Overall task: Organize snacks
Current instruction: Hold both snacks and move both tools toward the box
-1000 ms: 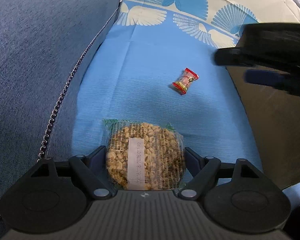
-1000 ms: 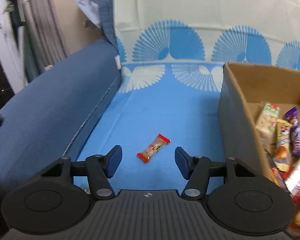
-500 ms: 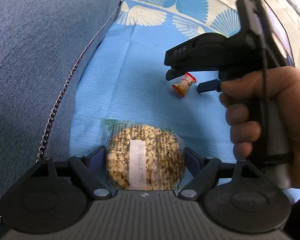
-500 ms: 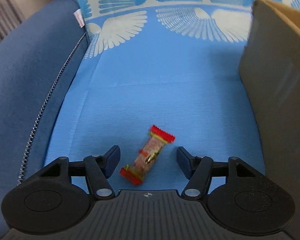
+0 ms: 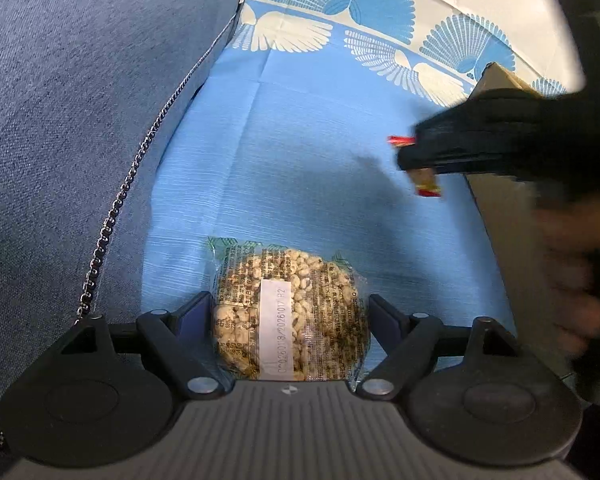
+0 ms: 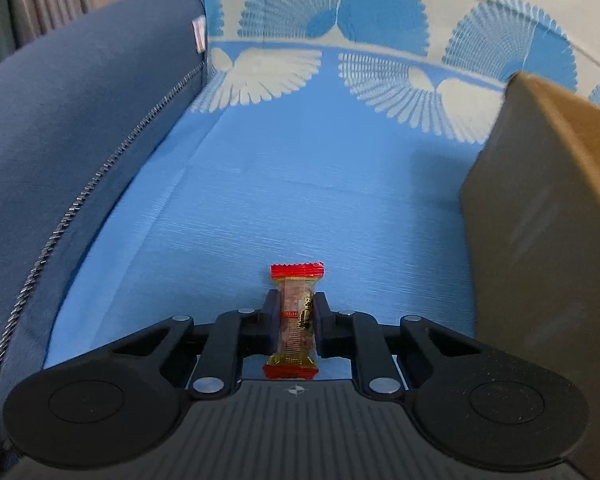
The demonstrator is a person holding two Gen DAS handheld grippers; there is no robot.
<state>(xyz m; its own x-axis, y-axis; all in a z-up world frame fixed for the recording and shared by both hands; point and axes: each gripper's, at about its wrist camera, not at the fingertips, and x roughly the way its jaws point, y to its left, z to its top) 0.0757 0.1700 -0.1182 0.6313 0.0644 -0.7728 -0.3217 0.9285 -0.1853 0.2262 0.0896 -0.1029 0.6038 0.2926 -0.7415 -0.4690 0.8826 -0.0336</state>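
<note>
At the left, against the dark blue sofa arm (image 5: 80,100), the left gripper (image 5: 290,324) has kept its place near the front edge of the light blue seat cover (image 5: 300,168). Its fingers (image 5: 194,320) stand wide on either side of a round puffed-grain cake in clear wrap (image 5: 290,308); they look just clear of the wrapper, so the cake lies on the cover between them and is not gripped.

Further right, the change is with the right gripper (image 6: 296,324). A moment ago the small red-ended wrapped candy (image 6: 296,318) lay loose on the seat cover between open fingers; the jaws have just been closing and now pinch it at its middle, both red ends sticking out. In the left wrist view the candy (image 5: 426,182) appears lifted off the cover, close to the wall of the cardboard box (image 6: 540,220) at the right edge of the seat.

So one snack is secured and, by my reading, the next call is carrying it over the box rim and letting go; the grain cake remains to be picked up.
</note>
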